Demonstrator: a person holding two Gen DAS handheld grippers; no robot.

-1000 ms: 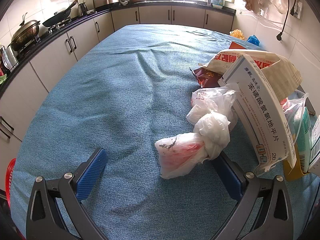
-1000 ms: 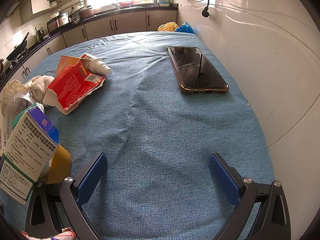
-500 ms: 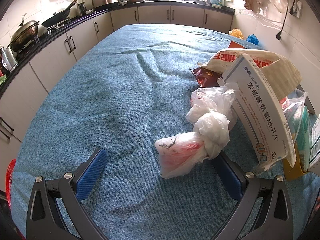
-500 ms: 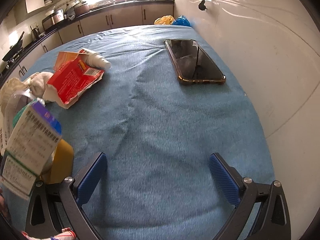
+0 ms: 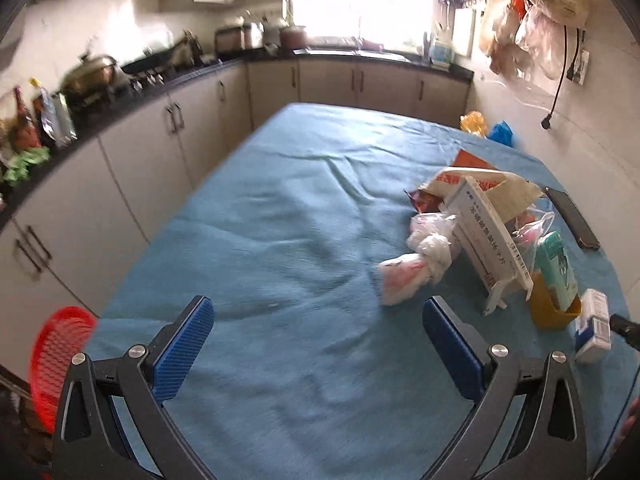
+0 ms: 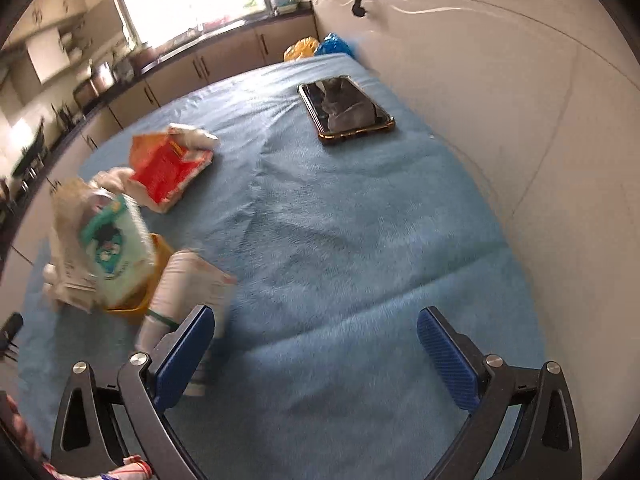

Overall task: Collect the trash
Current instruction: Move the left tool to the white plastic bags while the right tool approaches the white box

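Observation:
Trash lies heaped on the blue tablecloth (image 5: pixel 280 240). A knotted white plastic bag (image 5: pixel 412 268) lies just beyond my left gripper (image 5: pixel 318 332), which is open and empty. Behind the bag stand a long white medicine box (image 5: pixel 490 236), a yellow cup (image 5: pixel 554 310) holding a green packet (image 5: pixel 558 268), and a small white box (image 5: pixel 594 326). My right gripper (image 6: pixel 316 338) is open and empty. A white box (image 6: pixel 188 288) lies at its left finger. The green packet (image 6: pixel 116 248) and a red torn carton (image 6: pixel 168 168) lie further left.
A phone (image 6: pixel 346 108) lies by the white wall (image 6: pixel 520 120). A red basket (image 5: pixel 56 360) hangs below the table's left edge. Kitchen cabinets (image 5: pixel 160 148) run along the left and back. Orange and blue bags (image 5: pixel 488 128) sit at the far corner.
Both grippers have pulled back and risen, so the trash looks smaller and further away. The right view now shows the white box at its left finger. Both stay open.

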